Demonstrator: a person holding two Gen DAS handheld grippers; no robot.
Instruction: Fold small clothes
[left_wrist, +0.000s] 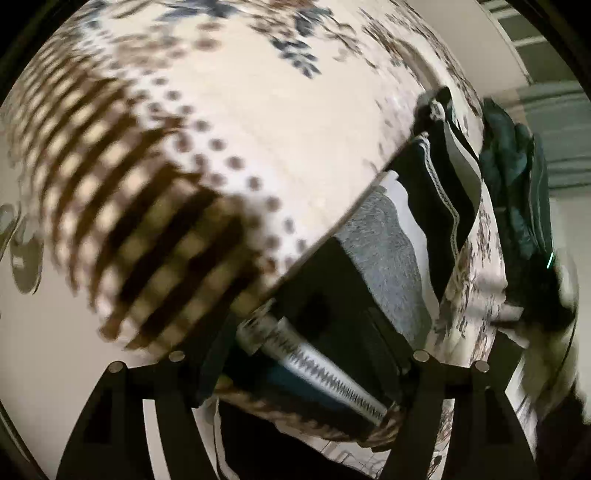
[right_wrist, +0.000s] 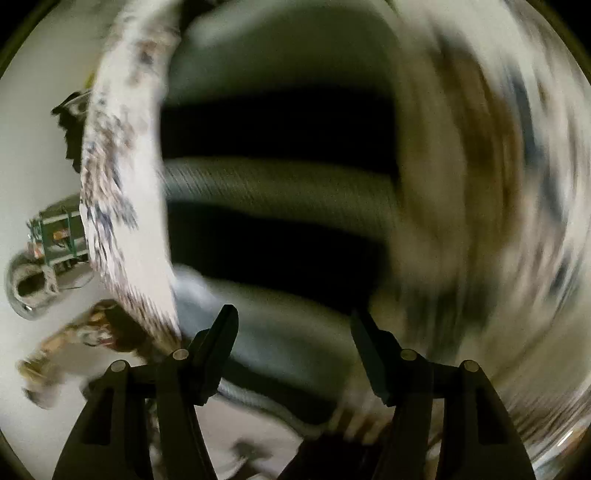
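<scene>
patterned bedspread (left_wrist: 258, 129) under us, both jaws spread and empty; we should lower slowly and pinch the striped garment (right_wrist: 280, 184) at its edges.

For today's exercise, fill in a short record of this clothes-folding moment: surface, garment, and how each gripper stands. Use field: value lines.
surface: cream bedspread printed with brown dots, bars and dark flowers
garment: black and grey striped piece lying on the bedspread
garment edge: zigzag-stitched hem close in front of the left gripper
left gripper: jaws apart, cloth lying between them, no pinch visible
right gripper: jaws apart, above the striped cloth, nothing held
picture quality: right wrist view heavily blurred
</scene>
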